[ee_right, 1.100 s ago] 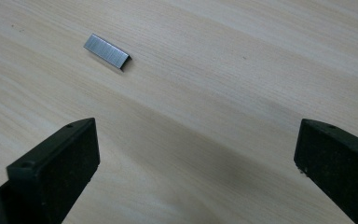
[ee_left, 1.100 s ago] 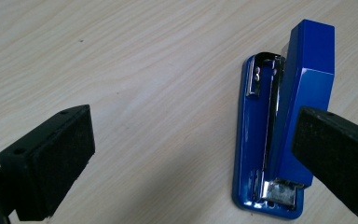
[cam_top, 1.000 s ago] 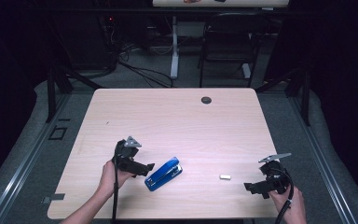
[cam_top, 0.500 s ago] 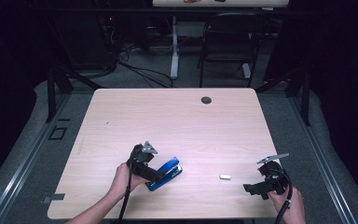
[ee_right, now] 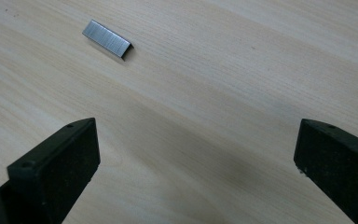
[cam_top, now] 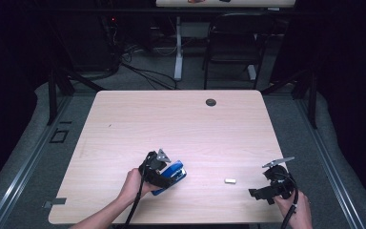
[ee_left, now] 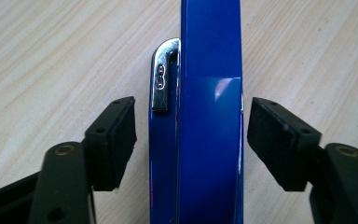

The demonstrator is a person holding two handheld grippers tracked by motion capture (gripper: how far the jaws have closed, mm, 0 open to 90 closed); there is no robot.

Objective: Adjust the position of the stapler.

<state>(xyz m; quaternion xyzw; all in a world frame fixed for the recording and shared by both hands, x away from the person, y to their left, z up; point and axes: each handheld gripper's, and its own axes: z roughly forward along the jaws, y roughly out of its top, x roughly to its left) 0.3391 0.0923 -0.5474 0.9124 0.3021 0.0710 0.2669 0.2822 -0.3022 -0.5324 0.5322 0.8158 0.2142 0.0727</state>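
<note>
— Wooden table (cam_top: 138,119), dark room. Where's the left gripper (ee_left: 191,133)?
— Astride the blue stapler (ee_left: 209,140) lying near the front edge; jaws have just been closing, pads not yet touching.
— And the right gripper (ee_right: 196,172)?
— Wide apart, empty, near the strip of staples (ee_right: 107,39).

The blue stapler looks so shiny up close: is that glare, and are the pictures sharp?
Left gripper view: a pale glare patch sits on the blue stapler, and the near jaws look soft. Right gripper view: the staple strip is crisp. High view: the table is lit, its surroundings dark.
</note>
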